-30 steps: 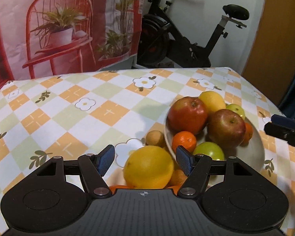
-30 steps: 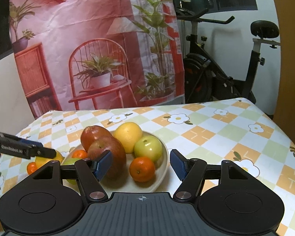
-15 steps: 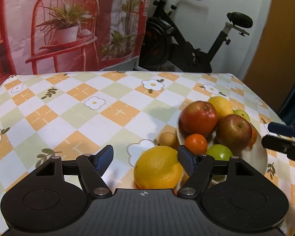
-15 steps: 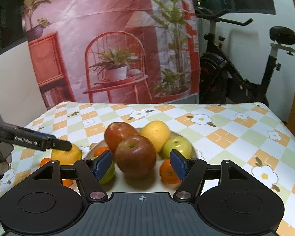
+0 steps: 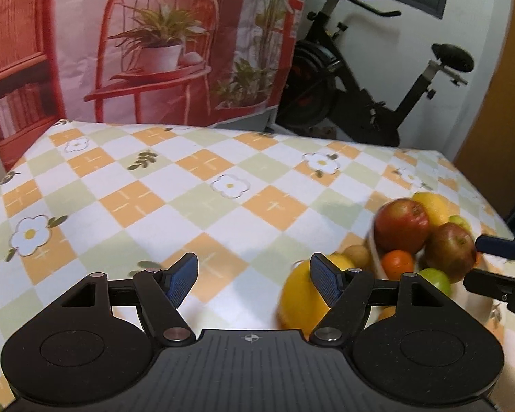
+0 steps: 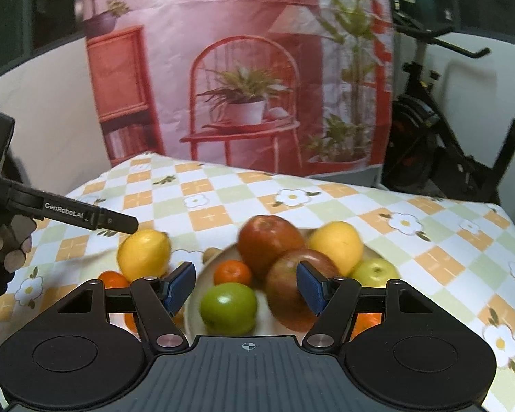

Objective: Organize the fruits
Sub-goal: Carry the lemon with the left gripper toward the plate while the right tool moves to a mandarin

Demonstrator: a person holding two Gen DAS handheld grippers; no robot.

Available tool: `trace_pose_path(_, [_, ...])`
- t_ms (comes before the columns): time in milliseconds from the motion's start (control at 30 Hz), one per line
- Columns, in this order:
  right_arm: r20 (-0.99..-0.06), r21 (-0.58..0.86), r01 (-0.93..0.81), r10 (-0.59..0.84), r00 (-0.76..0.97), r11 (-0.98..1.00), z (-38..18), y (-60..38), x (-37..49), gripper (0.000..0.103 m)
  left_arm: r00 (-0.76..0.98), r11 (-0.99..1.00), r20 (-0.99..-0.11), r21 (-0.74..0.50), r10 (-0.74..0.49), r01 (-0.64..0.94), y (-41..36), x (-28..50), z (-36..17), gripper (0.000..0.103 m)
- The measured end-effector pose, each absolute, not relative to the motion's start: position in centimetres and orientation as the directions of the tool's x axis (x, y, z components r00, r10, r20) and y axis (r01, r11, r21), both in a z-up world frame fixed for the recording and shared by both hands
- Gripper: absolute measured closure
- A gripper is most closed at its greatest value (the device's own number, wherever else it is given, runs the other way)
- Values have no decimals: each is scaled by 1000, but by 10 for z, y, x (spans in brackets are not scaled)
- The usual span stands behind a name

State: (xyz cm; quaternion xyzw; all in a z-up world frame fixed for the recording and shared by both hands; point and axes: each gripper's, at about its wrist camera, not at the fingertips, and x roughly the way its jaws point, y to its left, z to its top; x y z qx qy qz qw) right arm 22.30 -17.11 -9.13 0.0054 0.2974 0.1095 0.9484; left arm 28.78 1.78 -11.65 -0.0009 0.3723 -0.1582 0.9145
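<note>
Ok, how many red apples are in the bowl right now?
2. One red apple sits at the back of the bowl, beside the yellow fruit. The other red apple sits in front of it, partly behind the right gripper. More could be hidden underneath.

In my left wrist view the large yellow fruit [image 5: 300, 300] at lower right is blurred and partly hidden behind my gripper finger, while my right wrist view blurs the plate's [image 6: 202, 276] red apples [image 6: 269, 240] at centre.
</note>
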Motion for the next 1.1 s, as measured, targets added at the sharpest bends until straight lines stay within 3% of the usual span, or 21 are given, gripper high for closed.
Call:
trace_pose_path(167, [-593, 56, -253, 236, 770, 966, -94, -150, 240, 41, 645, 957, -716, -117, -267, 266, 26, 288, -125, 34])
trace_pose_path(467, [-620, 32, -290, 246, 745, 957, -98, -131, 248, 41, 652, 942, -680, -257, -336, 217, 49, 290, -120, 34])
trace_pose_path(733, [-630, 46, -323, 279, 725, 945, -102, -123, 236, 47, 624, 921, -677, -285, -390, 266, 51, 273, -126, 45])
trace_pose_path(1100, [-656, 0, -430, 324, 682, 903, -110, -91, 227, 54, 692, 942, -646, -149, -322, 299, 57, 246, -114, 48])
